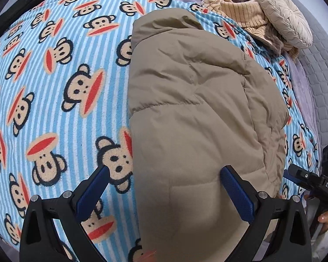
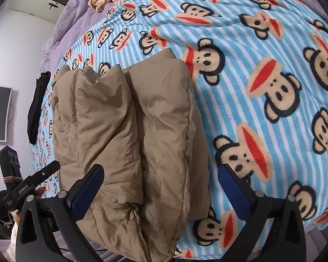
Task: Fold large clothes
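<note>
Meanwhile, the folded tan puffer jacket (image 1: 192, 113) lay on the monkey-print blanket (image 1: 54, 87), toward its near edge. Both the left gripper (image 1: 164, 187) and the right gripper (image 2: 161, 185) hovered over it, fingers spread wide, gripping nothing.

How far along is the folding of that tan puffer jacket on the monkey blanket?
Mostly done, it seems: the tan padded puffer jacket lies folded into a compact bundle on the blue-striped monkey-print fleece blanket. Nothing is in hand; the left gripper and right gripper both hover with jaws open around its near end. Left: perhaps a final fold or tidy, and the beige ribbed garments heaped behind.
</note>
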The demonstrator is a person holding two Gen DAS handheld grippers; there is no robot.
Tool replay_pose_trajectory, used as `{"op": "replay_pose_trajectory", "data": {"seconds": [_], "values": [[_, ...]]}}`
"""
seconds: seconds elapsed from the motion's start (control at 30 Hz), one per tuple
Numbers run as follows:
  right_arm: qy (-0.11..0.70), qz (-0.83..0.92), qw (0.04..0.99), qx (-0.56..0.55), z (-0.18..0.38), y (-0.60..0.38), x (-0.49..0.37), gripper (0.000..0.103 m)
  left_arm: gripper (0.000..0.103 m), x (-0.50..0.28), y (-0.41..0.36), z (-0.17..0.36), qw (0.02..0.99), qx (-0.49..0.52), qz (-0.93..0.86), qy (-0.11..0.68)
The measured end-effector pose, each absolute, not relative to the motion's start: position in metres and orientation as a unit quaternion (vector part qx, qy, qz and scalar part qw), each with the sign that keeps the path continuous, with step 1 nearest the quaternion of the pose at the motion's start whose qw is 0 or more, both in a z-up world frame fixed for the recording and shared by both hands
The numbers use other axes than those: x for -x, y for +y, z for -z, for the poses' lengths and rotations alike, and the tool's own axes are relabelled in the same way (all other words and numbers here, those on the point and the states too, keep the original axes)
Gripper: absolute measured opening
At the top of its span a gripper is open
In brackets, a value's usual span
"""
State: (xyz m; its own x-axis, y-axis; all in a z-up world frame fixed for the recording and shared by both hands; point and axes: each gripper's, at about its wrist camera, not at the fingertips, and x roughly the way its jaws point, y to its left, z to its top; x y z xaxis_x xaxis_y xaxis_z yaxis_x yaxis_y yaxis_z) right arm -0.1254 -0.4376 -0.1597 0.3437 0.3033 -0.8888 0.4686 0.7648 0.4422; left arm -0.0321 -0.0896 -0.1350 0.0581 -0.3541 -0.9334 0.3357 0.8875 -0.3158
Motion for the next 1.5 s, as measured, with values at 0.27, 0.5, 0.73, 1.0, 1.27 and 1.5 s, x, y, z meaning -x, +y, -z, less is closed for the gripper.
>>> {"op": "replay_pose_trajectory", "data": {"seconds": [0.27,0.5,0.73,1.0,1.27,1.5], "values": [[0.6,-0.029,0.744,-0.291,0.168,-0.422,0.097,0.103,0.102,0.018,-0.105,0.154,0.7,0.038,0.275,0.658],[0.634,-0.046,0.717,-0.287,0.206,-0.433,0.072,0.103,0.102,0.002,-0.105,0.18,0.676,0.078,0.31,0.664],[0.609,-0.095,0.706,-0.347,0.222,-0.452,0.057,0.103,0.102,-0.015,-0.101,0.215,0.621,0.161,0.338,0.689],[0.609,-0.106,0.674,-0.405,0.251,-0.445,0.038,0.103,0.103,-0.012,-0.13,0.212,0.639,0.127,0.313,0.692],[0.602,-0.083,0.669,-0.427,0.243,-0.448,0.049,0.088,0.093,0.007,-0.148,0.186,0.697,0.057,0.29,0.653],[0.586,-0.085,0.68,-0.432,0.22,-0.444,0.058,0.055,0.081,0.01,-0.138,0.172,0.708,0.054,0.306,0.634]]}}
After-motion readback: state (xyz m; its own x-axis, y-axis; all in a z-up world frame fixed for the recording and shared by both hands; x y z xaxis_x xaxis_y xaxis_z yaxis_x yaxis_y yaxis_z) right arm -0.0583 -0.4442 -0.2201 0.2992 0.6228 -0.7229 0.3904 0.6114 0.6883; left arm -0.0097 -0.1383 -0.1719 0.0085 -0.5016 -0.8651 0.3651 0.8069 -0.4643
